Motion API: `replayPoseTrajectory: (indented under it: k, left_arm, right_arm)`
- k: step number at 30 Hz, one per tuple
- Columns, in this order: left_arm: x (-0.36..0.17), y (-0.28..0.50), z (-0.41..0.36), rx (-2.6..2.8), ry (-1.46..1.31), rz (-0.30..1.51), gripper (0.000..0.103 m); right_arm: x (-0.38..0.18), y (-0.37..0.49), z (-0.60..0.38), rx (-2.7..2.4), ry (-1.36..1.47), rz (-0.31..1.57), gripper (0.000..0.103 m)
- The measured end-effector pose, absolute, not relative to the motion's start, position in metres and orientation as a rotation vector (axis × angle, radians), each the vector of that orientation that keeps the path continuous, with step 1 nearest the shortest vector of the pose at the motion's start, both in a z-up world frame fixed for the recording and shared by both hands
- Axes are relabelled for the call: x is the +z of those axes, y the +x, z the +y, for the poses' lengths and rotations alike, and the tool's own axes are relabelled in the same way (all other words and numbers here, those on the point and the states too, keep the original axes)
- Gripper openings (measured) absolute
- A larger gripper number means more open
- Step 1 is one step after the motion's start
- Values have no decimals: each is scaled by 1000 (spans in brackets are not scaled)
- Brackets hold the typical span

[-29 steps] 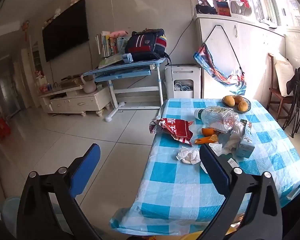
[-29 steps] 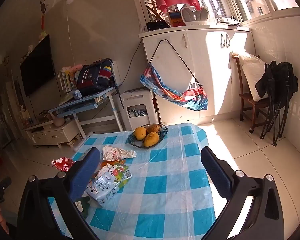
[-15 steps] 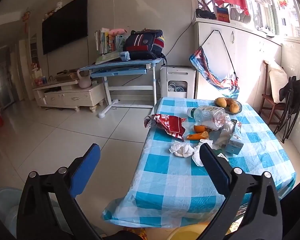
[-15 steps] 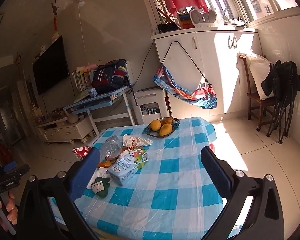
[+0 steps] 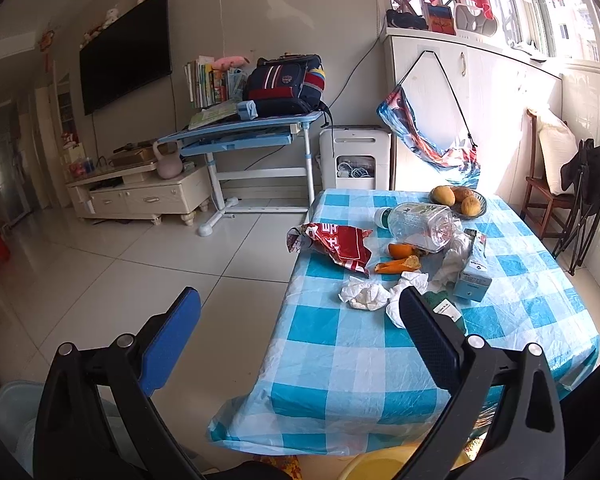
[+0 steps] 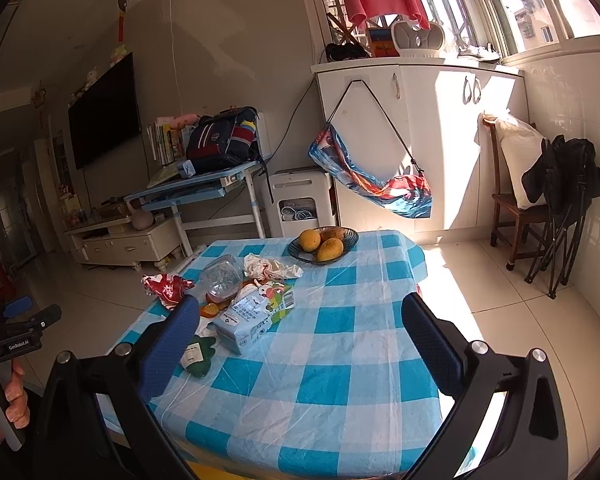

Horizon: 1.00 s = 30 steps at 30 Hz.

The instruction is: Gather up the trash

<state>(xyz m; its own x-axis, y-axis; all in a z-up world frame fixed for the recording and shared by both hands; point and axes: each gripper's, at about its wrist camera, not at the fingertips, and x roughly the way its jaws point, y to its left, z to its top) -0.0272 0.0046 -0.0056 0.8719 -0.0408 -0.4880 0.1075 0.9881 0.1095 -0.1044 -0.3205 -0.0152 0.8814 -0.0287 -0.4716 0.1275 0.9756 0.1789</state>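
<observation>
Trash lies on a table with a blue checked cloth: a red snack bag, an empty clear plastic bottle on its side, orange peel, crumpled white tissues, a blue milk carton and a green wrapper. My left gripper is open and empty, held off the table's near left corner. My right gripper is open and empty above the table's near side.
A bowl of mangoes stands at the table's far end. A yellow bin rim shows below the table's near edge. A blue desk, a white appliance, and a chair with folded stands surround the table.
Both grippers have pulled back from the table and risen a little, so the table shows smaller and more fully. Both stay open and empty.
</observation>
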Motion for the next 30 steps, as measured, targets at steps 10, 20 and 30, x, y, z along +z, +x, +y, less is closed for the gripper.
replayPoseTrajectory:
  k: [10,20,30]
  left_arm:
    - [-6,-29,1,-75,151,502,96]
    - [-5,-29,2,-72,143,500,96]
    - [-3,-29,2,-73,136,499,96]
  right_arm:
    - [-20,-114,-320,-81,205,475,97]
    - [-17,-119,-322,-80,208,479,97]
    - [-14,-121,-325,-79,207,480,97]
